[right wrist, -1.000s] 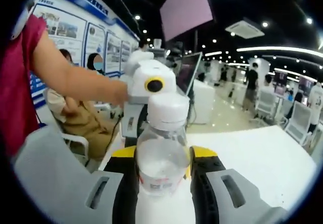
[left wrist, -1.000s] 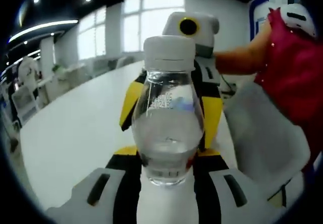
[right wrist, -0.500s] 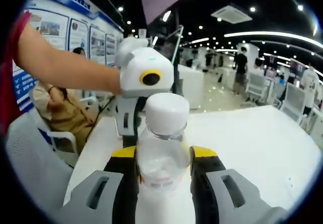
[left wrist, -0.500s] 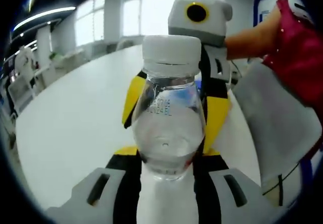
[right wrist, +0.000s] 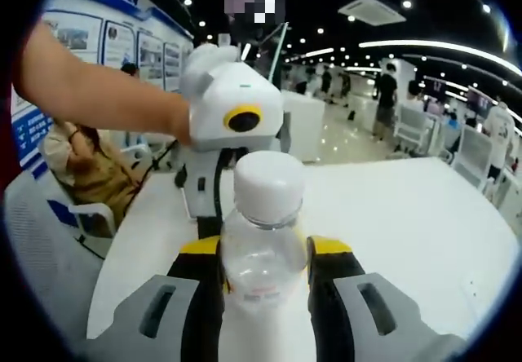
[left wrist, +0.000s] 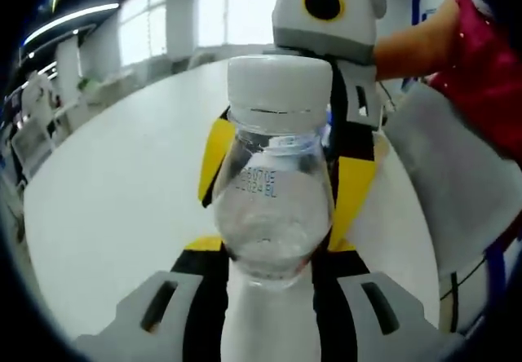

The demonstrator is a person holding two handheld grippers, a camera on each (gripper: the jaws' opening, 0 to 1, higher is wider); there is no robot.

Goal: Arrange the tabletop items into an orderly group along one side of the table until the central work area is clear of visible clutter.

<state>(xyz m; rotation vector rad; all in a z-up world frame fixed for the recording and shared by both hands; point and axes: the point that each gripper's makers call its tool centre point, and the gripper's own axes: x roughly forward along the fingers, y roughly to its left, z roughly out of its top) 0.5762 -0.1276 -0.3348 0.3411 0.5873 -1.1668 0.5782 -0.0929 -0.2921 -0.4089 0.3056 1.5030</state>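
Note:
In the left gripper view a clear water bottle (left wrist: 273, 207) with a white cap stands upright between my left gripper's (left wrist: 271, 256) black-and-yellow jaws, which are shut on it. Right behind it is my right gripper (left wrist: 351, 109), white-bodied, jaws pointing at the camera, held by a bare arm (left wrist: 408, 48). In the right gripper view a second clear bottle (right wrist: 263, 244) with a white cap sits in my right gripper (right wrist: 263, 254), shut on it. The left gripper (right wrist: 232, 125) hangs just beyond it, over the white table (right wrist: 408, 215).
The white tabletop (left wrist: 122, 191) spreads bare to the left of the bottle. A grey chair back (left wrist: 440, 191) stands at the table's right edge beside a red sleeve (left wrist: 481, 68). A seated person (right wrist: 86, 166), poster boards (right wrist: 90, 40) and distant office chairs (right wrist: 469, 154) lie beyond the table.
Both cameras have tipped down, so more tabletop shows. The two grippers have drawn closer, each looming larger behind the other's bottle. Both bottles stay clamped.

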